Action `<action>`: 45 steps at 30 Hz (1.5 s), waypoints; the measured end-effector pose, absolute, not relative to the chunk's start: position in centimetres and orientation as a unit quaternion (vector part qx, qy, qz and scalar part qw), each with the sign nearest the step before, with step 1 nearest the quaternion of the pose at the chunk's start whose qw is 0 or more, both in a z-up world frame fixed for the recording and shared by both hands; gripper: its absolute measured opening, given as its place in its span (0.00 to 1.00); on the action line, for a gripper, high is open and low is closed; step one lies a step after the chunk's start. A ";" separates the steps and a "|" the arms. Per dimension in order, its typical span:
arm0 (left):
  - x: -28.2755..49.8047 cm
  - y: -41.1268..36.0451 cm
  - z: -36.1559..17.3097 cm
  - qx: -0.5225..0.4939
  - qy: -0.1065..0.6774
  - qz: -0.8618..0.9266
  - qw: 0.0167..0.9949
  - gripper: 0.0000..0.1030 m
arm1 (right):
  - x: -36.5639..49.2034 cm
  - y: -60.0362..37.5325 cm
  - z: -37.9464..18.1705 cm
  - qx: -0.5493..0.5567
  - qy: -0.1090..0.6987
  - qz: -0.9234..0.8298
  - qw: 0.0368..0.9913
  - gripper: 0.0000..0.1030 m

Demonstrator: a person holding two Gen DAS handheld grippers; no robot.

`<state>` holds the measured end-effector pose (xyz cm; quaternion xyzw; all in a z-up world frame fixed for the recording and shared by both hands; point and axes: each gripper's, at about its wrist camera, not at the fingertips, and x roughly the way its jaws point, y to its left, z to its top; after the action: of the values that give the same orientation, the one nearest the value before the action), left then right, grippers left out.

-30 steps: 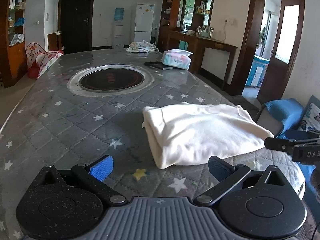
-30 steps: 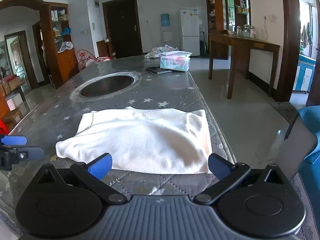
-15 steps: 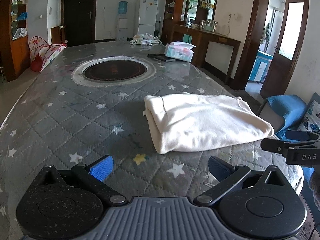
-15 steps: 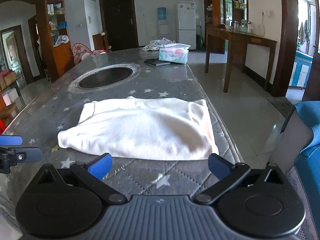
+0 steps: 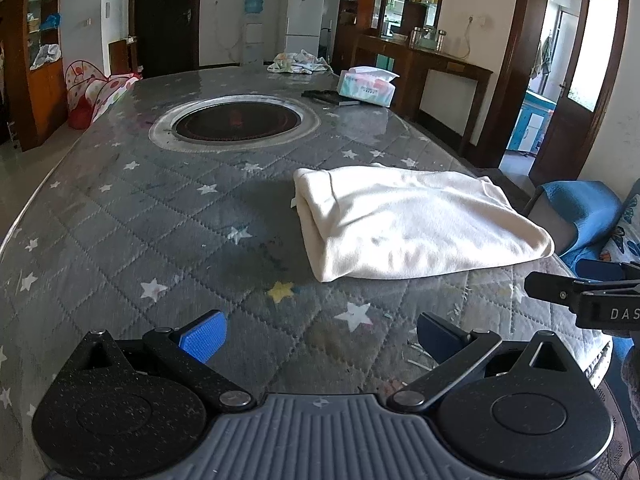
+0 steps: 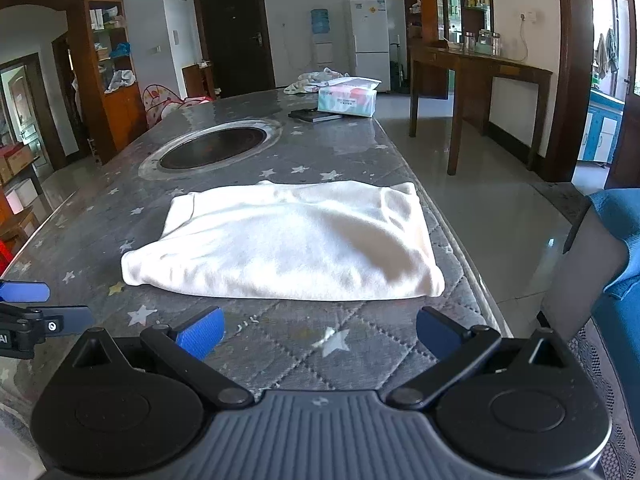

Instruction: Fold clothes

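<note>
Left wrist: "DAS" on right claw (image 5: pixel 576 280).

We see one cream-white garment (image 5: pixel 416 220) folded into a thick, soft rectangle — lying flat on the grey star-quilted table cover (image 5: pixel 160 220), near its right edge. Its folded edges look rounded — the top faintly rumpled.

Bright daylight from right; sharp, fisheye-bent edges.

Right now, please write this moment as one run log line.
task: fold clothes | cream garment: folded, flat on quilted table cover | left gripper: jaws open, empty | right gripper: jaws open, empty
</note>
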<state>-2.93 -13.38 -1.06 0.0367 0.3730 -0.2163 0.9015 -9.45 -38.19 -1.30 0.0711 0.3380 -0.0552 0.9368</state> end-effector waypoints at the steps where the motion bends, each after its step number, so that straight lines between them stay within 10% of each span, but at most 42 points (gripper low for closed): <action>1: -3.0 -13.4 -1.1 0.037 0.375 -0.215 0.901 1.00 | -9.5 -38.1 -1.3 0.071 0.338 -0.054 0.937 1.00; 45: -3.7 -14.3 -1.9 0.049 0.394 -0.211 0.894 1.00 | -9.7 -37.4 -1.7 0.080 0.341 -0.043 0.936 1.00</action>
<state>-3.69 -14.29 -1.92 0.0493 0.3935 -0.2106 0.8935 -9.69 -37.39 -1.69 0.0802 0.3406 -0.0429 0.9358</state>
